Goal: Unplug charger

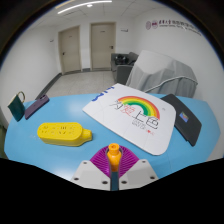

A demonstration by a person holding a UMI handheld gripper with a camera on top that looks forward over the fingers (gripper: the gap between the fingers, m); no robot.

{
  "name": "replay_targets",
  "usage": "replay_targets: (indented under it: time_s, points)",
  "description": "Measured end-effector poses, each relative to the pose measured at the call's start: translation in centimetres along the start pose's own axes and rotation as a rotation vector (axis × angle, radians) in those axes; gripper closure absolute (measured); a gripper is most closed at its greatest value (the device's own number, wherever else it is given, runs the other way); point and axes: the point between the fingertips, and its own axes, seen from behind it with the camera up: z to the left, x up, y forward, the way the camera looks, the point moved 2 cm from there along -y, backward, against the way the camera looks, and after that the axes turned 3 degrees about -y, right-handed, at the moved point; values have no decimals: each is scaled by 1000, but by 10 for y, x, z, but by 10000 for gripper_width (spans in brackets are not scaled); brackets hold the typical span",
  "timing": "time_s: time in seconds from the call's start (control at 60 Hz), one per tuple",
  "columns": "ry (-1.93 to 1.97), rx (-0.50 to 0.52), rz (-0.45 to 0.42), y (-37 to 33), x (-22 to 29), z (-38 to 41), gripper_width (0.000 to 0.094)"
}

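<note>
1. I saw my gripper [114, 166] with its purple pads [101, 163] drawn close on a small orange ridged piece [115, 153], gripped from both sides; I could not tell if this was the charger.
2. At 11 o'clock lay a yellow blocky power strip [66, 132]; at 1 o'clock, a glossy white rainbow-printed sheet [134, 115].
3. The smooth blue table [25, 140] ended before grey doors [72, 45]; its near edge at 9 o'clock lay open.

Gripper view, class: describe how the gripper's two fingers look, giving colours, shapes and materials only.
The gripper has two pale grey-white fingers with blocky, stepped outer bodies. Each bears a purple pad on its inner face, ridged and tapering towards the tip. No cables, markings or sleeve are visible.
</note>
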Motion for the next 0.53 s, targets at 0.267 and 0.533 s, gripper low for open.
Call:
replay_targets:
  time_s: [0.267, 0.533]
  points:
    - [6, 145, -76, -17, -3, 9, 290]
    - [36, 241, -223, -126, -20, -12, 106]
